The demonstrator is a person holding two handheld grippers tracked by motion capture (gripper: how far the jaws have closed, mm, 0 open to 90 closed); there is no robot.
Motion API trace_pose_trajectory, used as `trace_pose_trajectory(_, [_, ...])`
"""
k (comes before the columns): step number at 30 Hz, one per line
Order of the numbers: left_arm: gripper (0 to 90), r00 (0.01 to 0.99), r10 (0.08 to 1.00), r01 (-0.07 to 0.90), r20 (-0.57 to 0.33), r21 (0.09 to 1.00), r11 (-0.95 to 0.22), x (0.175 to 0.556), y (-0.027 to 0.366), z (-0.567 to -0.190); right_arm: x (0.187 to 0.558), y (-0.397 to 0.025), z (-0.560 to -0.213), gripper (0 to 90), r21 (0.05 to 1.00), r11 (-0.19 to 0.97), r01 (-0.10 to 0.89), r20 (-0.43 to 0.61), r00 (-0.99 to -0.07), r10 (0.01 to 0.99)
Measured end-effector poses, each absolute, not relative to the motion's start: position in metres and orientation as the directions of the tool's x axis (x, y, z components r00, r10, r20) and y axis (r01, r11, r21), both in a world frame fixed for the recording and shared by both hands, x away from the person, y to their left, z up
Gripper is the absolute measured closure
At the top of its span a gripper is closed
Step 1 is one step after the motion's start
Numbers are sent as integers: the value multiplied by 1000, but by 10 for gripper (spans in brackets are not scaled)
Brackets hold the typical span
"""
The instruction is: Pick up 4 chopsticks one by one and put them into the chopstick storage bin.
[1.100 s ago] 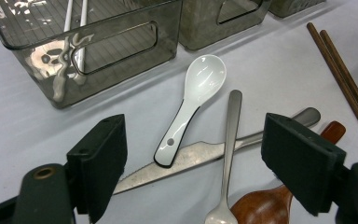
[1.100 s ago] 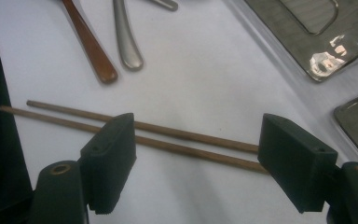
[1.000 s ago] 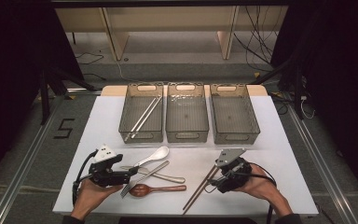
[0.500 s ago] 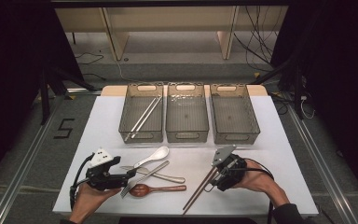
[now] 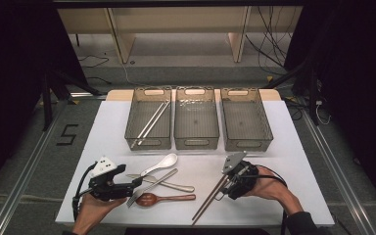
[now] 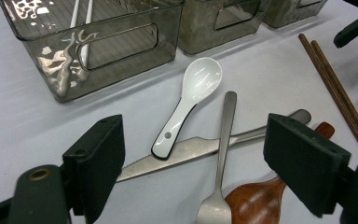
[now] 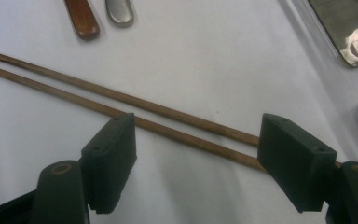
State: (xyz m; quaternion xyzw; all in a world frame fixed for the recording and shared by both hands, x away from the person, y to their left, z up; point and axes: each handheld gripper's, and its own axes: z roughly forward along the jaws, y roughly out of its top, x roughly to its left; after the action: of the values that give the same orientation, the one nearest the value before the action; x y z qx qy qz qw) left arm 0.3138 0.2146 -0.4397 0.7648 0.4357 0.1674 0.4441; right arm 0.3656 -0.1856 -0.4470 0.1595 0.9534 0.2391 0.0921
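My left gripper (image 5: 135,188) (image 6: 198,154) is open at the front left and faces a pile of cutlery. The pile is a white ceramic spoon (image 5: 160,164) (image 6: 191,98), a metal fork (image 5: 154,185) (image 6: 223,140), a metal knife (image 5: 176,185) (image 6: 186,151) and a wooden spoon (image 5: 161,199) (image 6: 256,198). The fork's head lies between the jaws. My right gripper (image 5: 223,189) (image 7: 205,154) is open at the front right. Its jaws straddle a pair of wooden chopsticks (image 5: 208,200) (image 7: 168,109) that lie flat on the white table.
Three clear grey bins stand in a row at the back: left bin (image 5: 132,122), middle bin (image 5: 196,142), right bin (image 5: 267,128). The left one holds metal chopsticks (image 5: 152,121). The table's front edge is close under both hands.
My left gripper has slid a little toward the front edge. My right gripper has edged slightly left over the wooden chopsticks. Both are still open.
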Motion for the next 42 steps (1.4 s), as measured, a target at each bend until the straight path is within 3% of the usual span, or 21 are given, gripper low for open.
trace_pose_trajectory(42, [206, 579, 807, 522, -116, 813, -258, 312, 212, -442, 385, -176, -465, 336, 391, 902, 181, -73, -971, 226])
